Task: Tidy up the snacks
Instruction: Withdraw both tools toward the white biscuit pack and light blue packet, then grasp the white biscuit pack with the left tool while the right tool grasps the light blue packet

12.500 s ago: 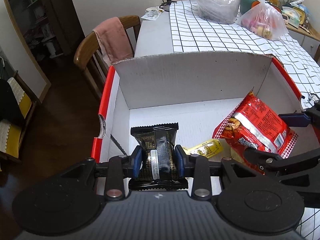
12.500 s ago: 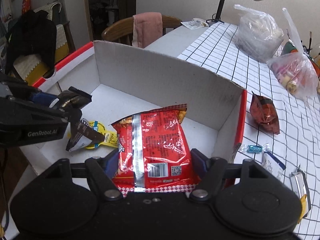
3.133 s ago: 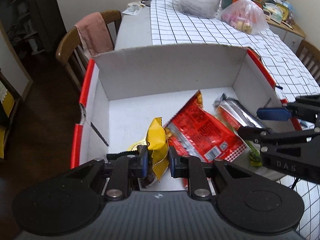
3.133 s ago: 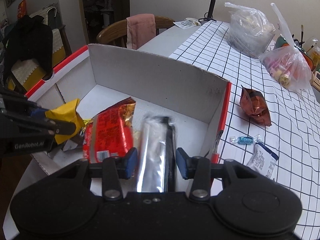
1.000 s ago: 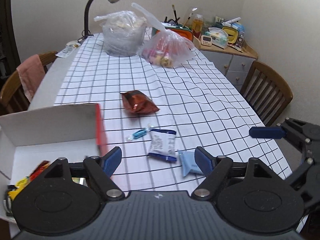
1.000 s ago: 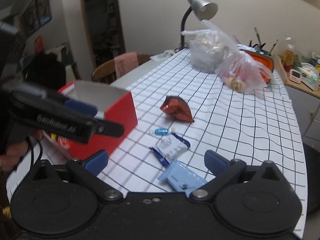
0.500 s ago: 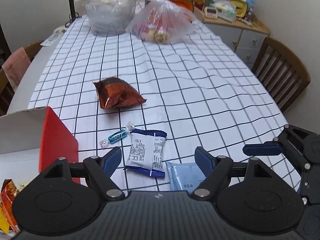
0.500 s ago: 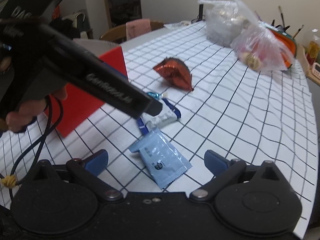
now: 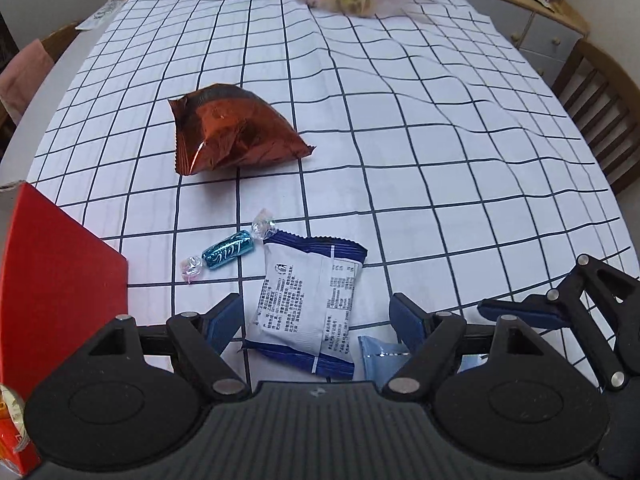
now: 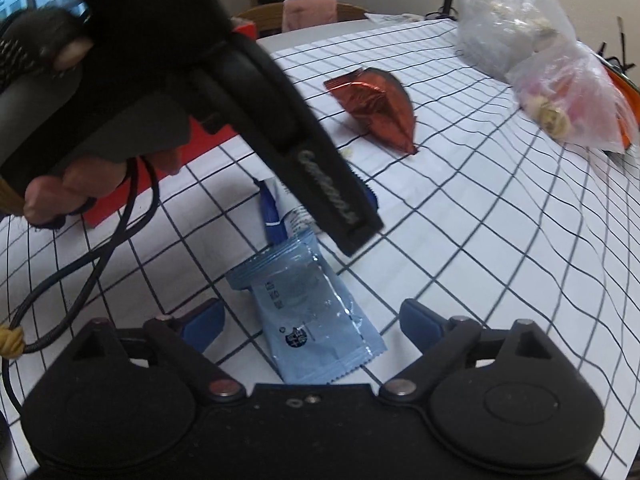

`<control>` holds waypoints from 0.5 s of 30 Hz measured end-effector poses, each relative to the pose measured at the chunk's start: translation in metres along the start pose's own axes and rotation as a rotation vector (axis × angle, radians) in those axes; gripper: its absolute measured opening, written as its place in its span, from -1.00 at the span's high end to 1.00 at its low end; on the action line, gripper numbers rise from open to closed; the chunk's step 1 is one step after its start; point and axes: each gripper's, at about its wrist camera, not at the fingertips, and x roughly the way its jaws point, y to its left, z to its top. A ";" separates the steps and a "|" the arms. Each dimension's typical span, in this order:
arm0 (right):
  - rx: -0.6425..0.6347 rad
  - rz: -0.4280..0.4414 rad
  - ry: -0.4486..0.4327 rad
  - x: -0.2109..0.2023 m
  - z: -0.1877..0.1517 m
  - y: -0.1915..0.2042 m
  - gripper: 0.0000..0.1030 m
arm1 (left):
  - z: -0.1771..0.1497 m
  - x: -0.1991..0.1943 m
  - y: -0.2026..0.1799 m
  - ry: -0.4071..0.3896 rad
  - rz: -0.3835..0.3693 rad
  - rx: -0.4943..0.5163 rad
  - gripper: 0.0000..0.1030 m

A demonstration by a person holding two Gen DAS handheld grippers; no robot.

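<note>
The red box [image 9: 60,280] stands at the left edge of the left wrist view, close beside the loose snacks — a sensible spot, since each packet then has only a short way to travel into it. A bit of orange wrapper shows at the bottom left corner of that view, apparently already inside.

Four snacks lie on the cloth outside the box. The crumpled copper-red foil bag [image 9: 232,136] sits farthest out, well apart from the grippers. Nearer lie the white-and-navy packet [image 9: 308,312], the pale blue packet [image 10: 312,312] just beside it, and the small teal candy [image 9: 228,255] between the navy packet and the box.

The left gripper [image 9: 316,322] hangs with its jaws wide apart on either side of the white-and-navy packet, neither pad pressing on it. The right gripper [image 10: 310,322] frames the pale blue packet the same way; its jaws have just been closing, yet both pads stand clear of the wrapper. Each tool seems lined up for its own pick, so two packets could go in one trip. A hand [image 10: 76,184] grips the left tool's handle, its cable trailing over the cloth.

The surface is a table under a white cloth with a dark grid [image 9: 420,152], rippled toward the far side. At the back stand two plastic bags [image 10: 560,80] of food, and wooden chairs [image 9: 600,120] ring the table.
</note>
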 end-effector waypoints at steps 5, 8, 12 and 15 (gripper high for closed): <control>-0.051 -0.012 0.009 0.007 0.001 0.004 -0.66 | 0.001 0.010 0.006 0.032 -0.014 -0.035 -0.55; -0.069 -0.012 0.015 0.011 0.001 0.006 -0.58 | -0.001 0.013 0.010 0.035 -0.012 -0.047 -0.55; -0.057 -0.006 0.009 0.010 0.001 0.007 -0.50 | -0.001 0.012 0.009 0.030 -0.010 -0.040 -0.52; -0.033 0.011 0.007 0.009 0.001 0.006 -0.30 | -0.003 0.010 0.006 0.018 -0.004 -0.024 -0.32</control>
